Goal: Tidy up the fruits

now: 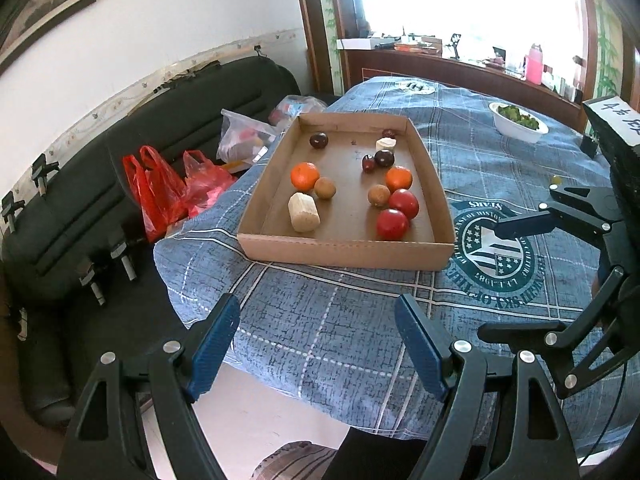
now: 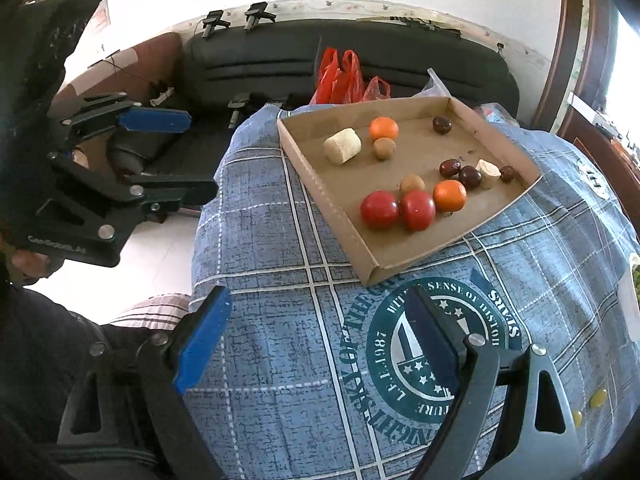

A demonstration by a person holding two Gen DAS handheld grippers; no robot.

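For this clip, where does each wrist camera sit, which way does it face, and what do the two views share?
Left wrist: rides the left gripper, looking across the blue cloth at the cardboard tray; own fingers open, right gripper intrudes at the right edge.
Right wrist: rides the right gripper, facing the tray and black sofa; left gripper shows at left.
Shared: tray of fruit, red bags, cloth emblem.

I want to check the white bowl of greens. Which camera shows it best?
The left wrist view: the white bowl sits whole on the blue cloth. The right wrist view shows only a cropped sliver at its right edge.
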